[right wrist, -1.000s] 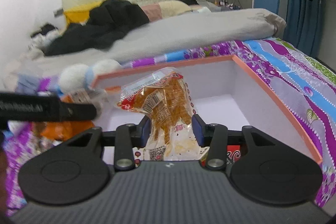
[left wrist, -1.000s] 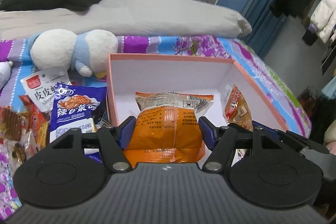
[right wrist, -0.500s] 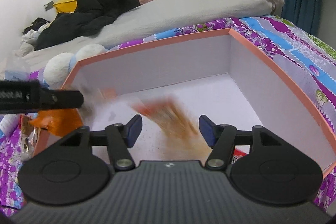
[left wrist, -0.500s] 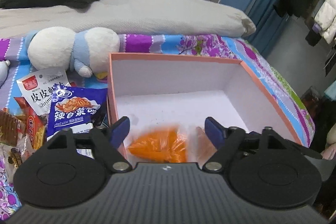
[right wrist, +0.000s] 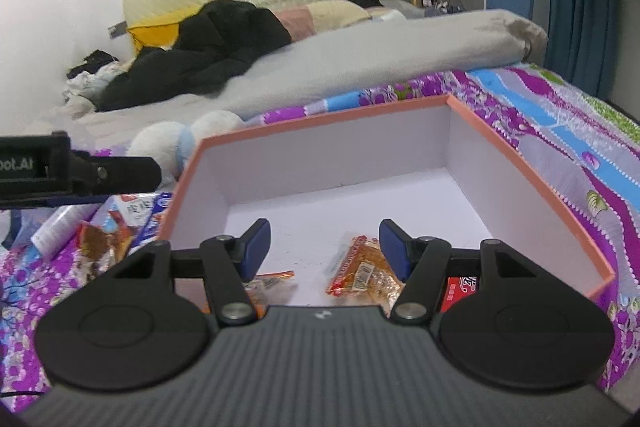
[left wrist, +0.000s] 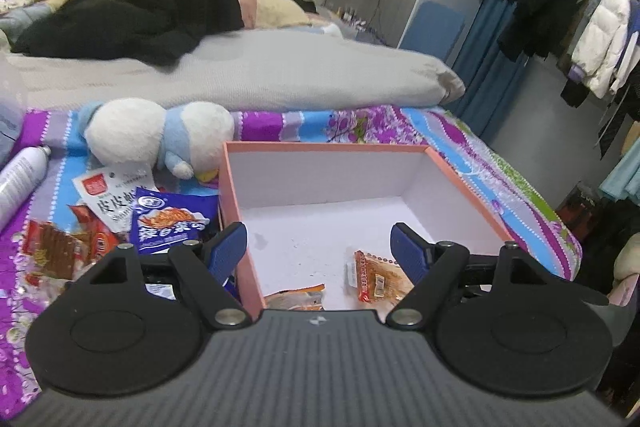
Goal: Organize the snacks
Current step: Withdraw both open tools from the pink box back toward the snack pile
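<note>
- Both grippers, left gripper (left wrist: 318, 243) and right gripper (right wrist: 322, 243), hang with fingers spread, pinching nothing.
- 2 packets lie in the pink box (left wrist: 464, 183).
- Next, reach left for the blue snack bag (left wrist: 170, 225); pinch its edge.

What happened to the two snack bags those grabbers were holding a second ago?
Both were let go. The left gripper dropped its orange packet and the right gripper its clear packet into the pink box; both jaws now stand open and empty. The box and the snacks beside it stayed put.
</note>
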{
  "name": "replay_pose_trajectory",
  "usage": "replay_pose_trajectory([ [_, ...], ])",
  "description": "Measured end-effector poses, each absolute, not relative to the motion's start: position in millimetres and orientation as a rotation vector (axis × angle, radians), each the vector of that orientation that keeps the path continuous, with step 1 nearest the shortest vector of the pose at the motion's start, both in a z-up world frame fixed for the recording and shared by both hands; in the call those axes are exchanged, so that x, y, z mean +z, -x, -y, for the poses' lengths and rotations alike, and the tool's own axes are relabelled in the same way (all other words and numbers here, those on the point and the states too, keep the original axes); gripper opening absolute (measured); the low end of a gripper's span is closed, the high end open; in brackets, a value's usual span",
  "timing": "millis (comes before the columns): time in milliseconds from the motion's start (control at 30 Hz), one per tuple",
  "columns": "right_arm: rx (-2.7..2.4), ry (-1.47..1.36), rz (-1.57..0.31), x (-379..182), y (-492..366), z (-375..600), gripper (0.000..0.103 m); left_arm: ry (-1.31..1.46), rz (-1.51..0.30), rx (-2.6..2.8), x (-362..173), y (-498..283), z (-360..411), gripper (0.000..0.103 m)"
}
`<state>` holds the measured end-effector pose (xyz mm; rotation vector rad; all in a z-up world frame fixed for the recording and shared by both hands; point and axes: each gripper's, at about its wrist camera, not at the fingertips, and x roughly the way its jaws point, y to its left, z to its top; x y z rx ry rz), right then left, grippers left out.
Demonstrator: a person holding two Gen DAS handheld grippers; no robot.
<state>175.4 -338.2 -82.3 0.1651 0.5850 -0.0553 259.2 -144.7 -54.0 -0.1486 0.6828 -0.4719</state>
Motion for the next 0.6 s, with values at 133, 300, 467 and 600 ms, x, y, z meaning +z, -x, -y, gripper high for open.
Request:
replay_pose_trajectory([
  [133, -0.04, -0.174, -0.548, -72, -154, 326, 0.062, 0.147, -0.644, -0.469, -42, -233, 127, 0.082],
  [300, -0.017, -0.173, -0.51, -65, -131, 309, 0.062, 0.15, -0.607, -0.461, -34, -200, 100, 0.082],
  [467, 0.004, -0.174, -0.482, -62, -110, 291, 0.062, 0.156, -0.602, -0.45, -34, -173, 74, 0.082],
  [600, 0.018, -0.185, -0.466, -62, -94, 276, 0.062, 0.151, -0.596, -0.441, -34, -155, 58, 0.082],
])
